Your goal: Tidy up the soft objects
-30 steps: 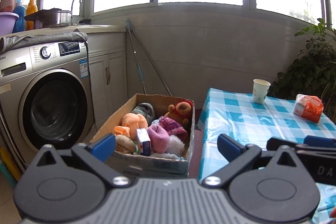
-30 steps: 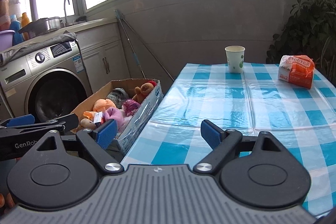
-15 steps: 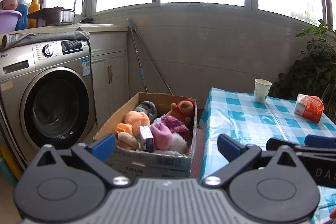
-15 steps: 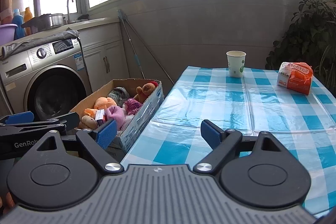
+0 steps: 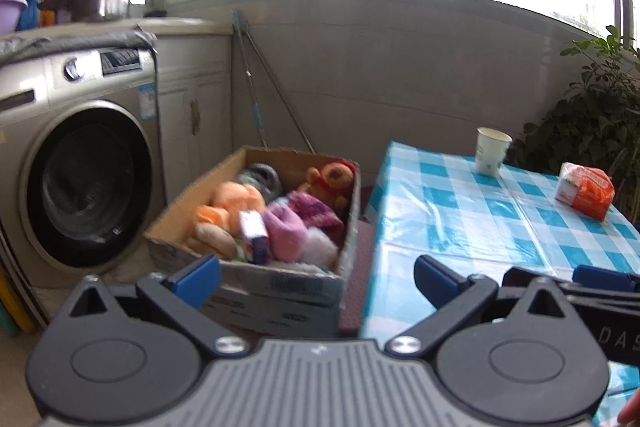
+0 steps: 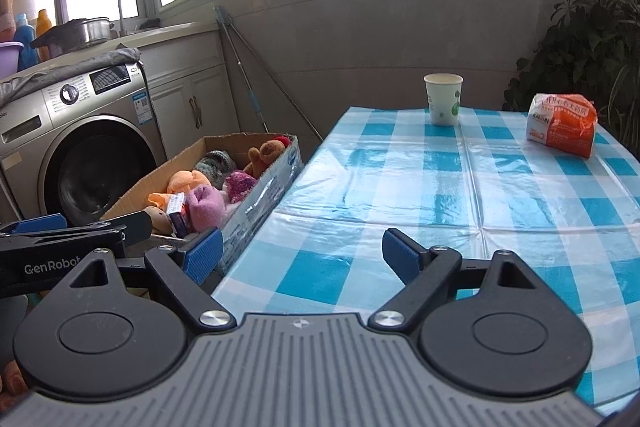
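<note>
Standing by big bright windows, a worktop [image 6: 472,187] with a blue and white checked cloth fills the right side of the room. A paper cup [image 6: 442,99] and an orange bag [image 6: 562,125] sit near its far edge, well apart from each other. A leafy plant [image 6: 592,27] grows behind them. A washer [image 5: 76,179] stands on the left, with mop poles [image 5: 256,83] leaning on the wall past it.

A box [image 5: 276,283] sits on the floor between the washer and the worktop. It is full of soft toys [image 5: 280,215]: a brown bear [image 5: 332,179] at the back, an orange one, a pink one and more.

The left tongs [image 5: 316,277] are spread wide and hold nothing. The box lies just ahead of them, a bit to the left. The right tongs [image 6: 302,255] are spread wide too, with nothing in them, over the near edge of the worktop. The box is to their left.
</note>
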The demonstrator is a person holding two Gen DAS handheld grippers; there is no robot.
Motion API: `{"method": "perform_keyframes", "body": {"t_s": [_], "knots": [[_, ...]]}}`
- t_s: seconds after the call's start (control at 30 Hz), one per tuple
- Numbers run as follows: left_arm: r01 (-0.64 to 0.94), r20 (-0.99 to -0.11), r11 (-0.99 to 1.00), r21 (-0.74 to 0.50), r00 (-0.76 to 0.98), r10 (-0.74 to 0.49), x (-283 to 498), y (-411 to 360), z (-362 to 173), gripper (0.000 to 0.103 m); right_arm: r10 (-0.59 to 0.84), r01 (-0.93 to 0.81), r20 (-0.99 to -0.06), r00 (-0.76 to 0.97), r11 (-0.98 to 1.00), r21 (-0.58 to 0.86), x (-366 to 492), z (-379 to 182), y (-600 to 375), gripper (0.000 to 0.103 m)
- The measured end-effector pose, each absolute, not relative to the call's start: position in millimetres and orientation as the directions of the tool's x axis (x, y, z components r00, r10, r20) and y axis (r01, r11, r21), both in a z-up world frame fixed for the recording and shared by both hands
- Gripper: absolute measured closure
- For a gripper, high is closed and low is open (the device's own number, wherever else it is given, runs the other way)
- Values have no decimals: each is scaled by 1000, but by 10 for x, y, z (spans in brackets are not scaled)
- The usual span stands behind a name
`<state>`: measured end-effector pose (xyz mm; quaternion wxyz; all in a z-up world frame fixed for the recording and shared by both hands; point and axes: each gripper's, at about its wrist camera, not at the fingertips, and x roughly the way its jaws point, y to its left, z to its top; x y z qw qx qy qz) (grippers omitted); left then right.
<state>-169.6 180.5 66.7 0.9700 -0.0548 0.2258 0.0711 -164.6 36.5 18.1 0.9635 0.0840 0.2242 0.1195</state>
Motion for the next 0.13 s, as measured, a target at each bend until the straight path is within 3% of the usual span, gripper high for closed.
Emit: {"method": "perform_keyframes", "body": {"t_s": [0.13], "knots": [[-148,-463,988,-47,879,109,-1551,1555,635,1,234,-143,-393,889,959,245,-1583,139,118,0]]}}
